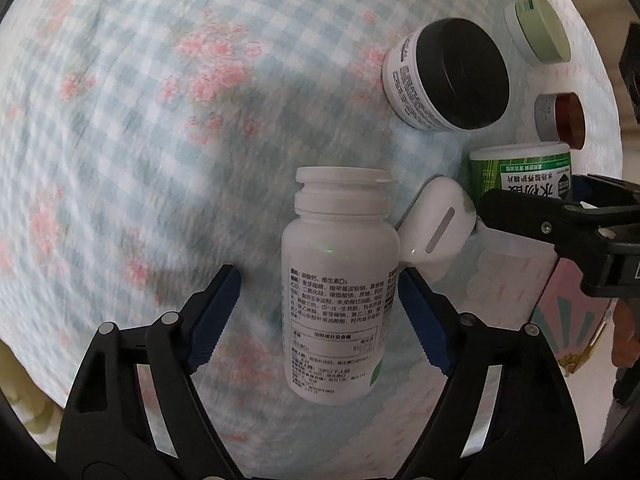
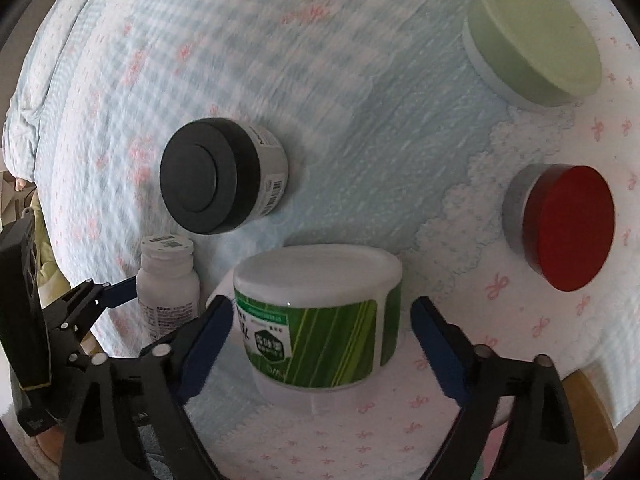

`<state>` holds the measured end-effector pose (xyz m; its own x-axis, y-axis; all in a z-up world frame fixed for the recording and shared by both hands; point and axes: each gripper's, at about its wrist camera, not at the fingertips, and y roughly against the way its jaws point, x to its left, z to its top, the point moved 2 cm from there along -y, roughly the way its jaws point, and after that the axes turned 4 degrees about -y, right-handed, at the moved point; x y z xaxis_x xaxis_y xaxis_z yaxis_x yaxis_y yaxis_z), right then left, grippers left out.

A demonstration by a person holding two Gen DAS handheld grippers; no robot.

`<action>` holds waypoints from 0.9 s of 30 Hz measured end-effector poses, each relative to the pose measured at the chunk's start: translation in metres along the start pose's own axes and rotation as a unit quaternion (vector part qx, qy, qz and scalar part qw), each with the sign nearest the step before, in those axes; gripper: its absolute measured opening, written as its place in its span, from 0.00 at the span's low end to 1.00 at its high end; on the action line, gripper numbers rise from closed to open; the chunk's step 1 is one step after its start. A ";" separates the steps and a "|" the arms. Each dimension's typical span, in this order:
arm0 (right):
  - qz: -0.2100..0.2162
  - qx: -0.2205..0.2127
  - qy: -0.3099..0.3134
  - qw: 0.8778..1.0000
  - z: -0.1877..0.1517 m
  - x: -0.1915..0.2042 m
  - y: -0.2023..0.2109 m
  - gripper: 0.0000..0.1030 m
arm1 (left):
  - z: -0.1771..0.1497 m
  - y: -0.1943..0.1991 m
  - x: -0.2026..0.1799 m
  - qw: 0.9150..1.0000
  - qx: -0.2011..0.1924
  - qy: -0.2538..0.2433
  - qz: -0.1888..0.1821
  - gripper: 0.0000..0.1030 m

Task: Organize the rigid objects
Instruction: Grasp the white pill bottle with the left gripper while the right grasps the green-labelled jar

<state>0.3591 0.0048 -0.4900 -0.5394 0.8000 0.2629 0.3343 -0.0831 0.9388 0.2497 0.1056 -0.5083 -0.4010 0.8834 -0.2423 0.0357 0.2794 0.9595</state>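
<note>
A white pill bottle [image 1: 338,280] stands on the checked cloth between the open fingers of my left gripper [image 1: 316,312]; the right finger is close to it, the left stands apart. It also shows in the right wrist view [image 2: 168,284]. A green-labelled white tub [image 2: 320,316] stands between the open fingers of my right gripper [image 2: 322,340], with gaps on both sides. It also shows in the left wrist view [image 1: 520,172]. A white earbud case [image 1: 438,224] leans between bottle and tub.
A black-lidded jar [image 2: 218,174] [image 1: 448,76], a pale green-lidded jar [image 2: 532,36] [image 1: 538,28] and a red-lidded jar [image 2: 560,226] [image 1: 560,120] stand on the cloth beyond. The cloth's edge runs at the right in the left wrist view.
</note>
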 end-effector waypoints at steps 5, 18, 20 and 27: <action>-0.009 0.013 0.003 1.000 0.002 0.003 -0.015 0.65 | 0.000 -0.007 -0.013 1.000 -0.007 -0.014 0.006 0.61; -0.026 0.002 -0.014 1.000 0.004 0.005 -0.017 0.64 | -0.012 0.008 -0.025 0.999 -0.036 -0.018 -0.019 0.45; -0.028 -0.003 -0.019 0.999 0.003 0.010 -0.012 0.64 | -0.016 0.011 -0.024 0.999 -0.042 -0.016 -0.023 0.45; -0.025 -0.030 -0.037 0.999 -0.005 0.026 0.012 0.64 | -0.024 0.031 -0.006 0.997 -0.073 -0.009 -0.037 0.45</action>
<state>0.3456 0.0212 -0.4705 -0.4957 0.8451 0.2003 0.2600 -0.0756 0.9626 0.2311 0.1002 -0.4734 -0.3803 0.8701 -0.3136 -0.1265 0.2870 0.9495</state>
